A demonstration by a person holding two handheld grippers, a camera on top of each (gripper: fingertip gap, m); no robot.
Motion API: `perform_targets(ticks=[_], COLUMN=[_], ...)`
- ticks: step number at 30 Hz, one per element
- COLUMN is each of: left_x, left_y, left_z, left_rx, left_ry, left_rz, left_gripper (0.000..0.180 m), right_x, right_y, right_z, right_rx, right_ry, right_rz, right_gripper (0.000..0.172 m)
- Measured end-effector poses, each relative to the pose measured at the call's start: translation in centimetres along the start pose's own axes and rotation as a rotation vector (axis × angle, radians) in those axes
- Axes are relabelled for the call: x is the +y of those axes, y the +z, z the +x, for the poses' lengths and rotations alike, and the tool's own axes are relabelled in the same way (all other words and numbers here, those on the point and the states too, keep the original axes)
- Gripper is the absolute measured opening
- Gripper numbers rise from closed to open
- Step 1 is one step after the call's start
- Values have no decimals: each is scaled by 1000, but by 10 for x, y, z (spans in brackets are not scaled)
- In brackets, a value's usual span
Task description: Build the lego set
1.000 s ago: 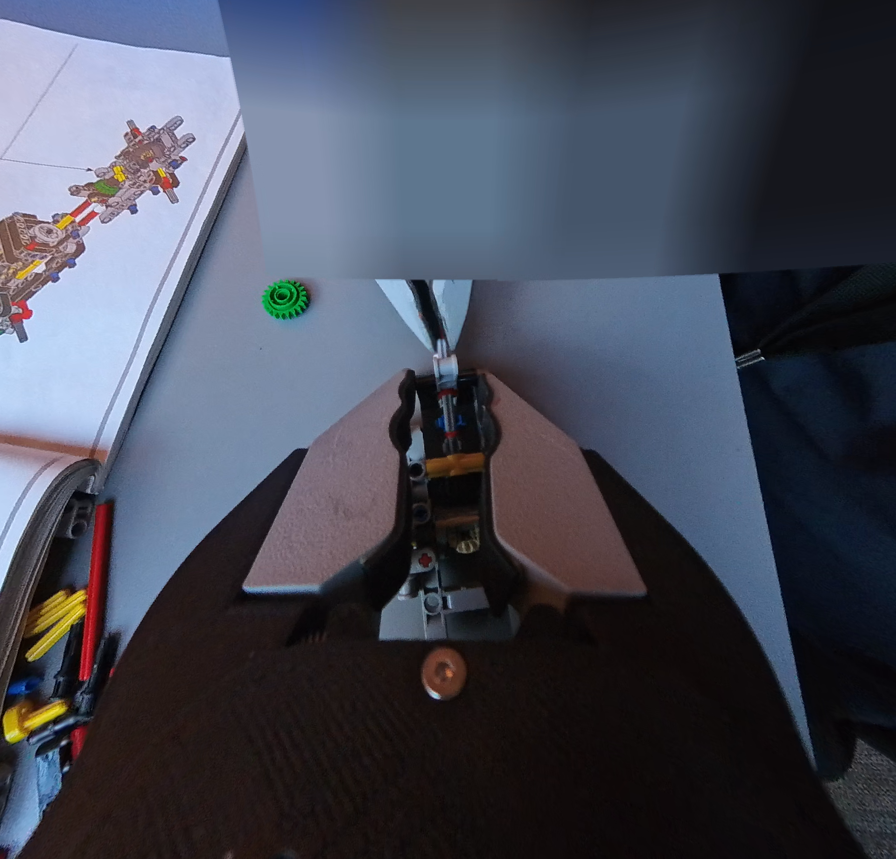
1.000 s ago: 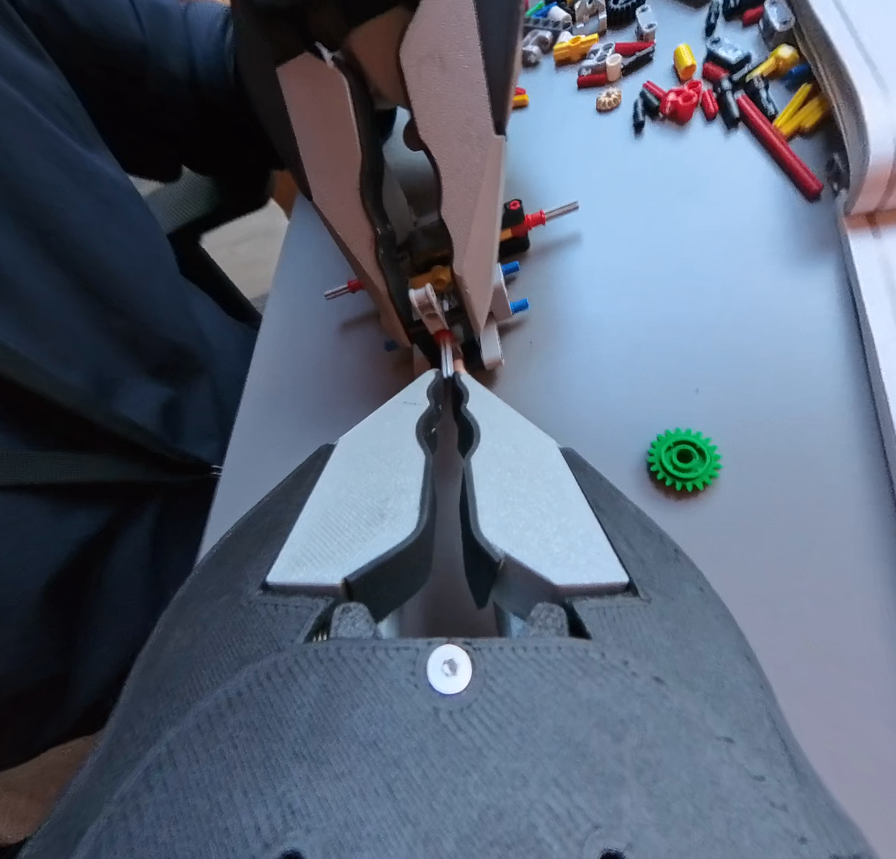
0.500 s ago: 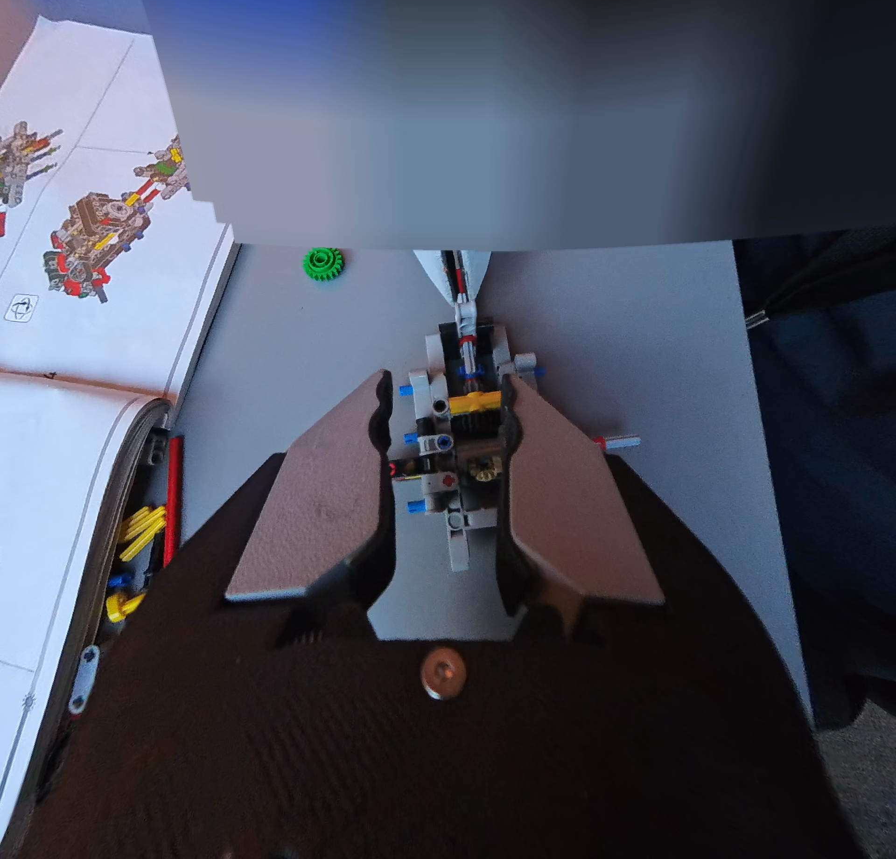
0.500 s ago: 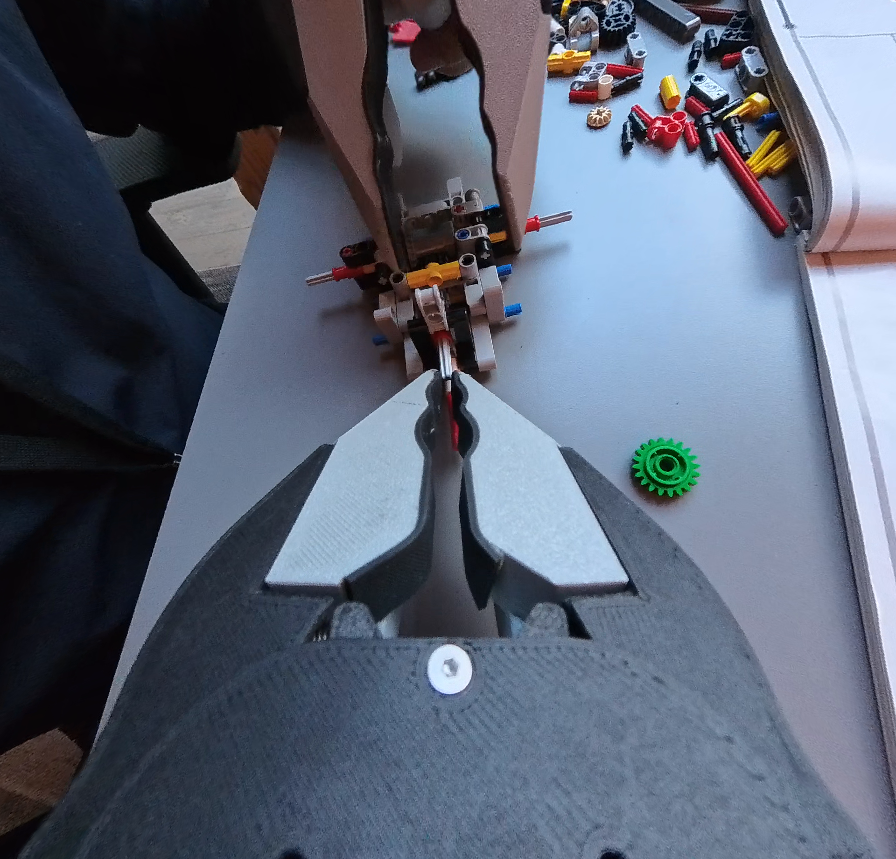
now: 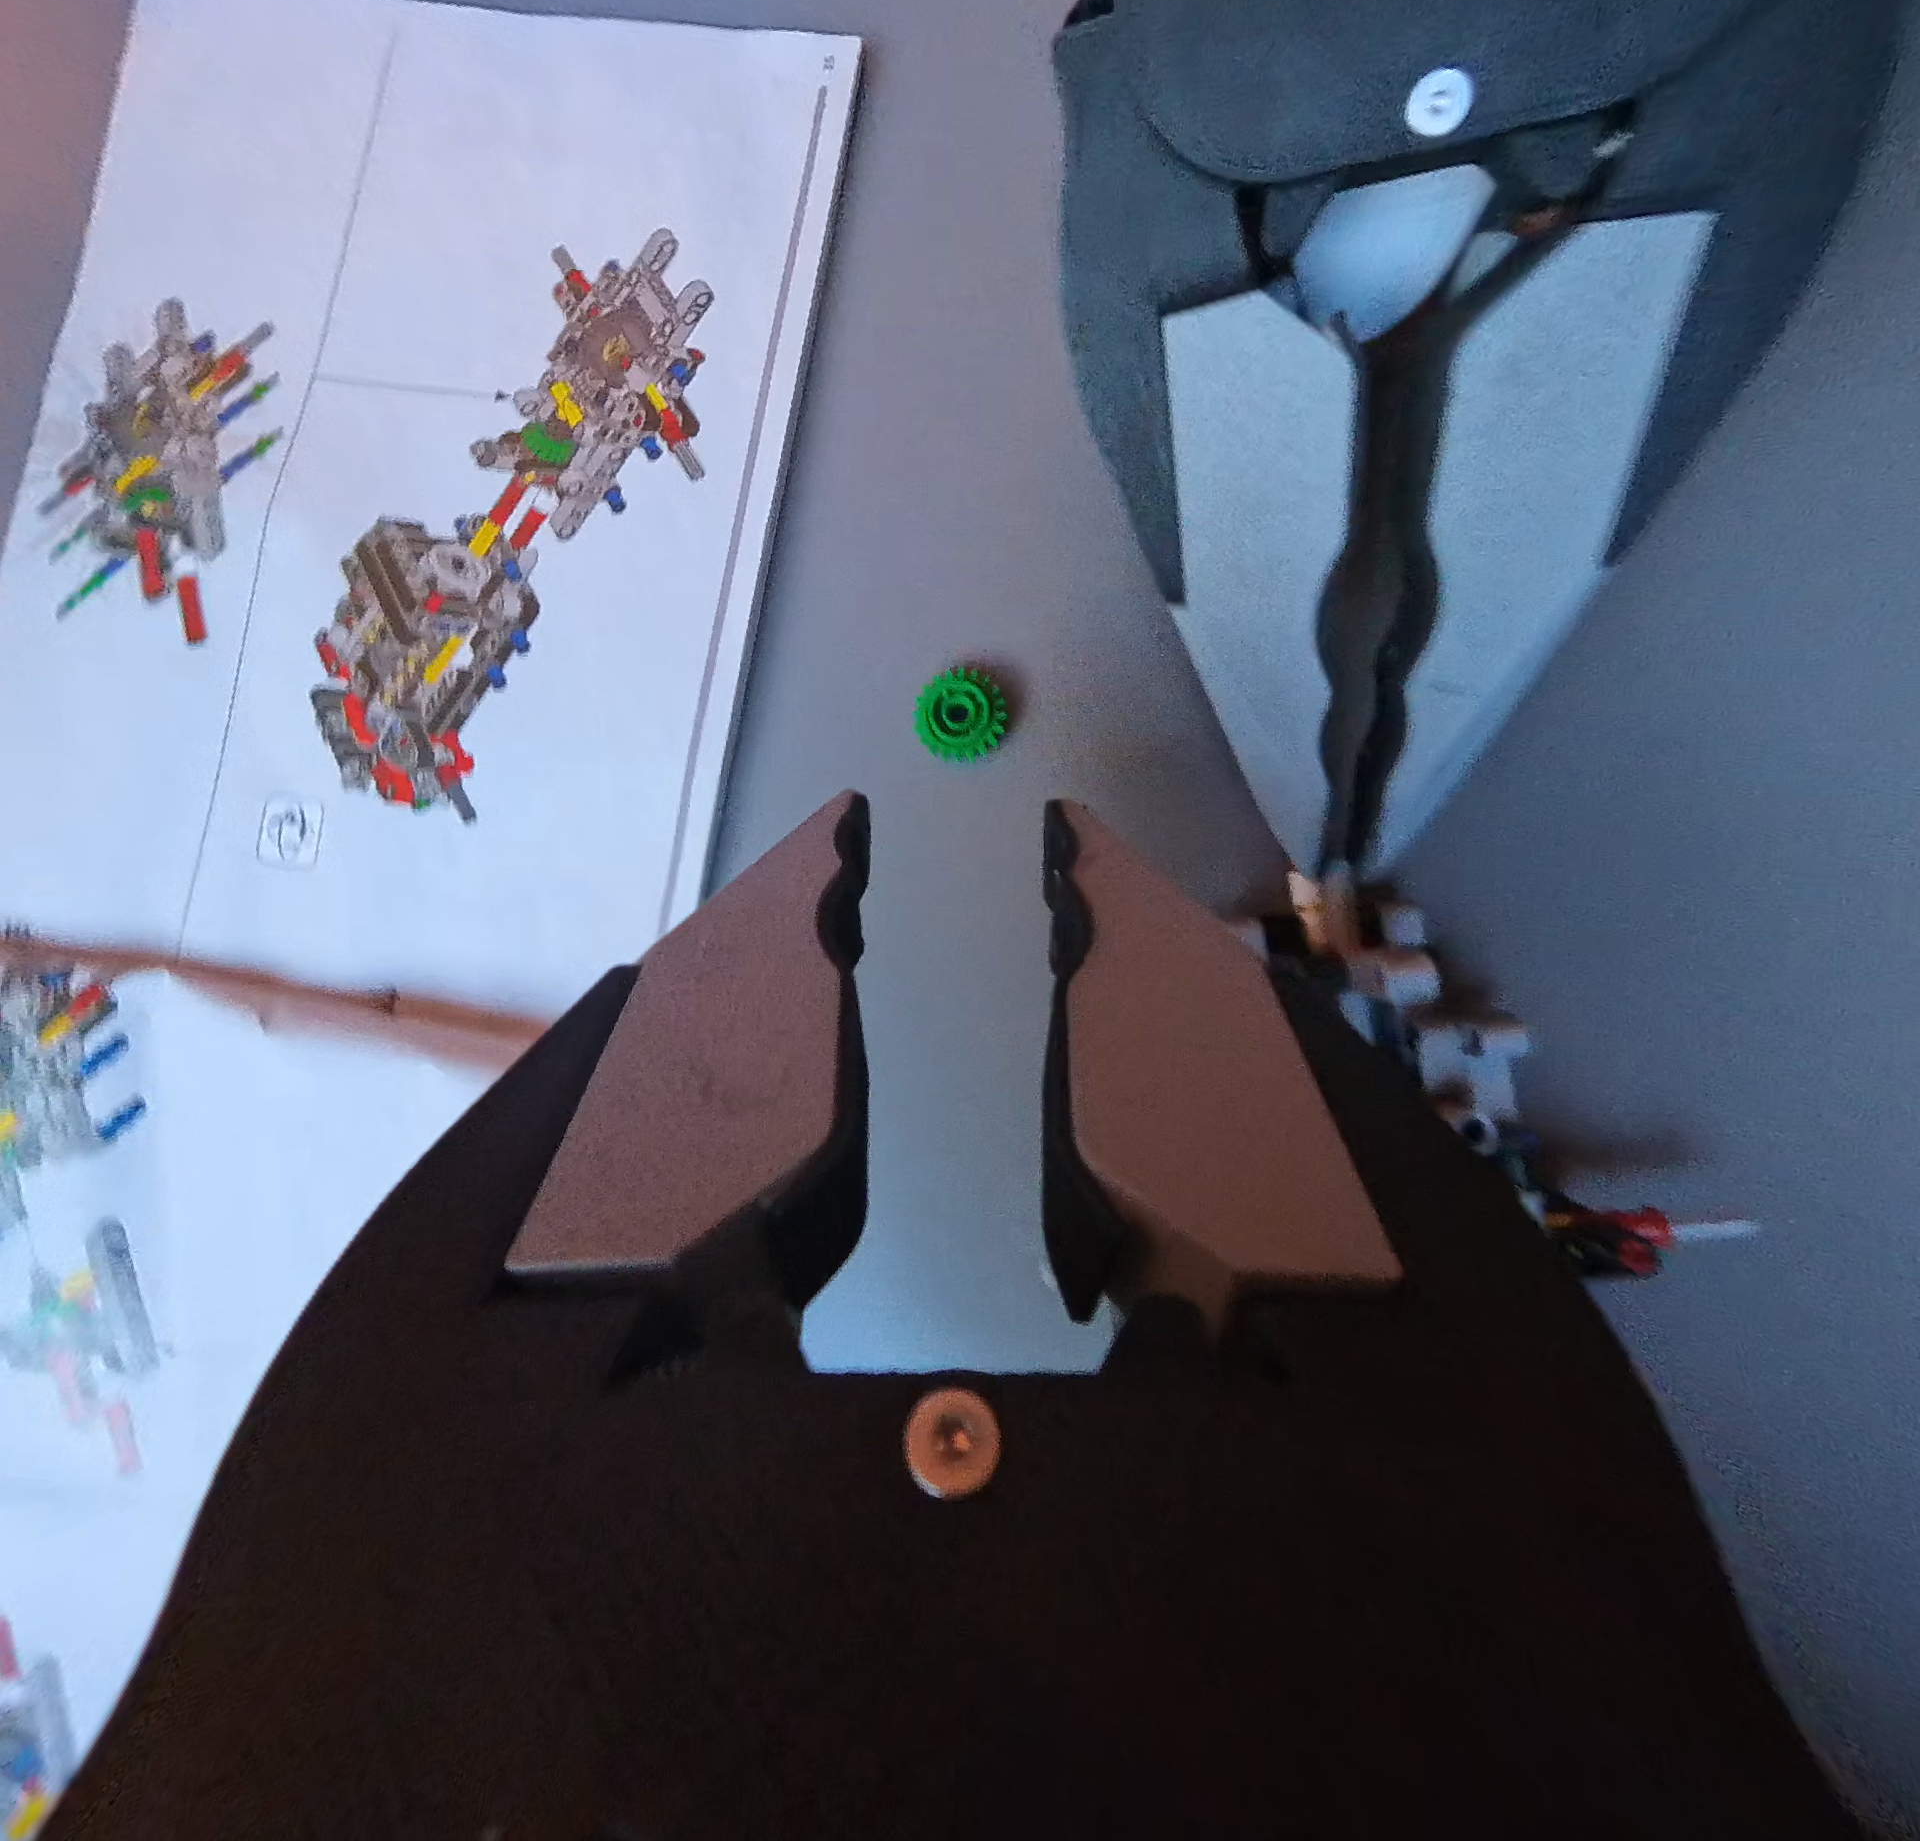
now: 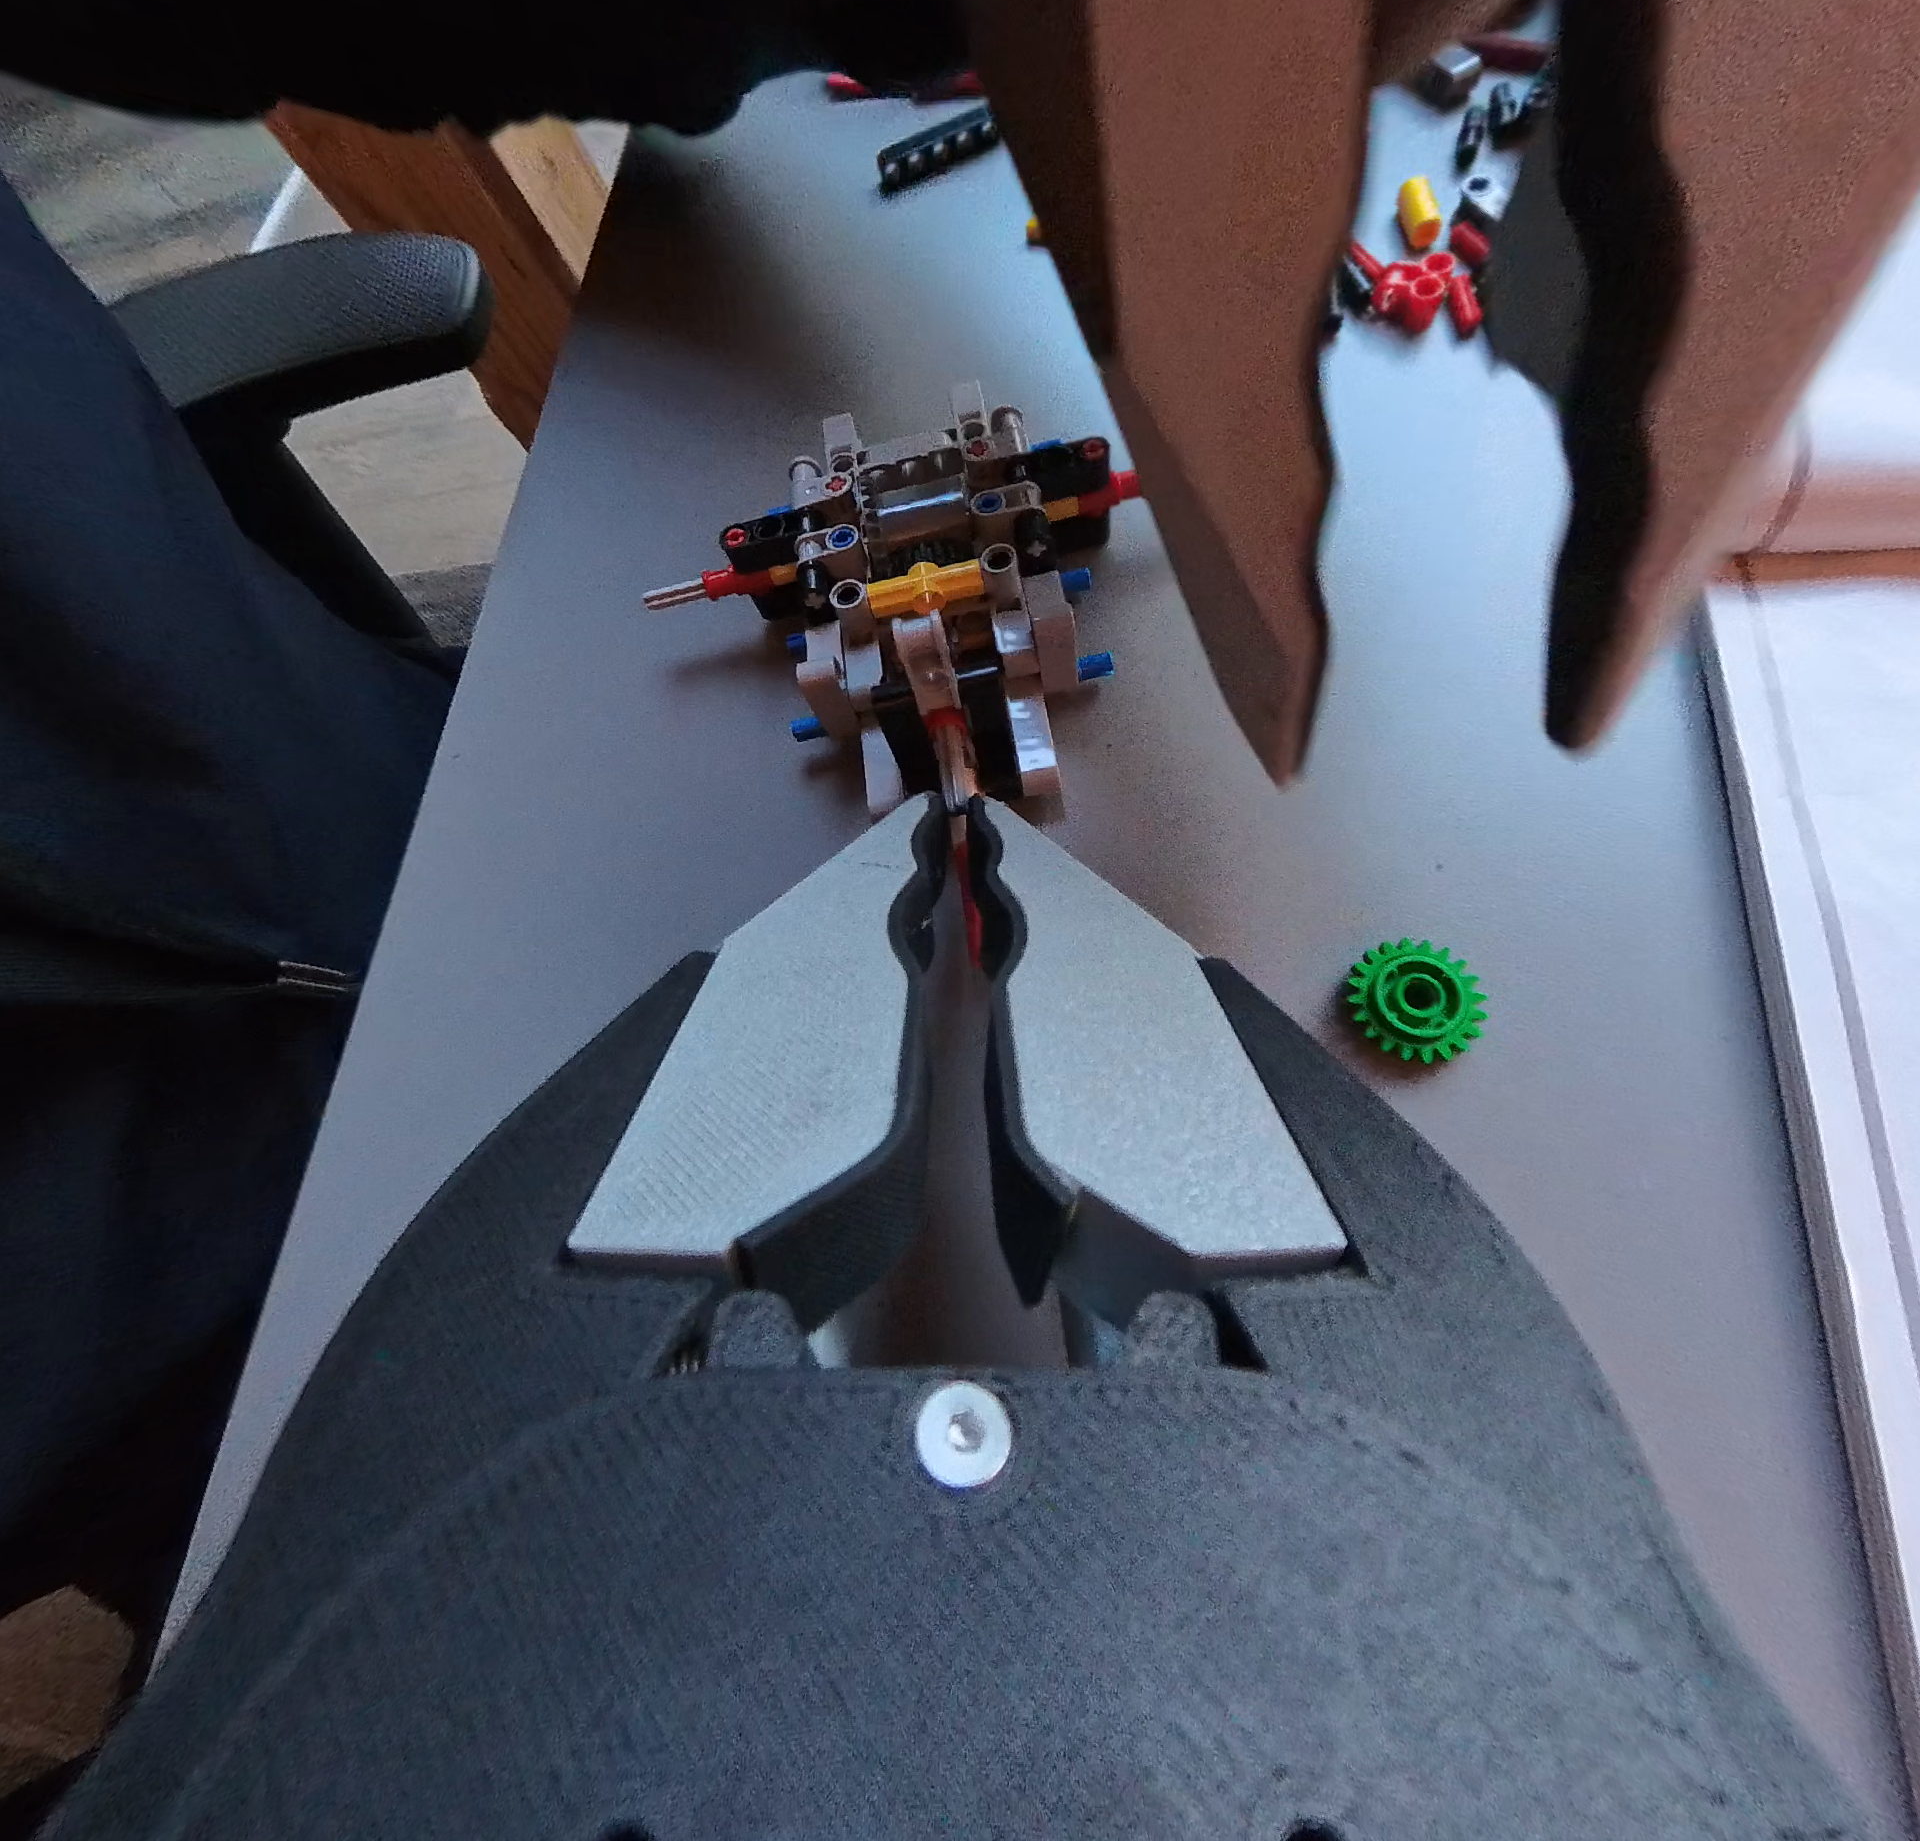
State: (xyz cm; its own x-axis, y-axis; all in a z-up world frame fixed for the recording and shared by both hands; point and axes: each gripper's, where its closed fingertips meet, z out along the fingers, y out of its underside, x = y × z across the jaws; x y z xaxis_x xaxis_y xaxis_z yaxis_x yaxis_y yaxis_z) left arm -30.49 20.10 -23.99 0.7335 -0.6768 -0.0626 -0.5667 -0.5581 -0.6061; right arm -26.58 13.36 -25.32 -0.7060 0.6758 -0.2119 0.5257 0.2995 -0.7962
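The right gripper (image 6: 961, 804) has its two grey fingers pressed together on a thin axle (image 6: 951, 752), grey with a red collar, that sticks out of the near end of a small brick model (image 6: 925, 586) standing on the grey table (image 6: 1455, 856). The model is a dense block of grey and black beams with a yellow cross-piece on its near face, blue pins poking out at its sides and a red-tipped axle jutting off to its left. The left gripper (image 5: 956, 825) hangs above the table with its brown fingers set a moderate way apart and nothing between them; only bare tabletop shows in the gap. Just beyond its fingertips lies a green gear (image 5: 961, 711), flat on the table and touching neither finger (in the right wrist view the same gear sits to the right of the right gripper, well clear of the model). To the left of the gear an open instruction booklet (image 5: 416, 441) lies on the table, showing coloured drawings of assemblies. Farther back on the table, behind the left gripper's fingers, a scatter of loose parts (image 6: 1423, 285) in red, yellow, black and grey is spread about.
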Motion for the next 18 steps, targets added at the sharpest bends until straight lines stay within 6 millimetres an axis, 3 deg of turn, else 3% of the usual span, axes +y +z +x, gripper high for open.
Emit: perform_targets(ticks=[4, 8, 11, 14, 18], left_x=[-5, 0, 0, 5, 9], left_y=[28, 40, 42, 39, 18], left_z=[0, 3, -1, -3, -6], left_rx=[60, 48, 25, 12, 5], left_ry=[67, 125, 117, 93, -43], left_rz=[-70, -124, -134, -147, -69], left_gripper=[30, 30, 18, 18, 17], right_x=[0, 0, 1, 1, 1], right_y=[0, 0, 0, 0, 0], right_z=[0, -1, -2, -2, -4], right_rx=[16, 21, 20, 23, 32], right_ry=[-21, -30, -37, -45, -66], right_rz=[1, 2, -2, 0, 3], right_gripper=[0, 0, 0, 0, 0])
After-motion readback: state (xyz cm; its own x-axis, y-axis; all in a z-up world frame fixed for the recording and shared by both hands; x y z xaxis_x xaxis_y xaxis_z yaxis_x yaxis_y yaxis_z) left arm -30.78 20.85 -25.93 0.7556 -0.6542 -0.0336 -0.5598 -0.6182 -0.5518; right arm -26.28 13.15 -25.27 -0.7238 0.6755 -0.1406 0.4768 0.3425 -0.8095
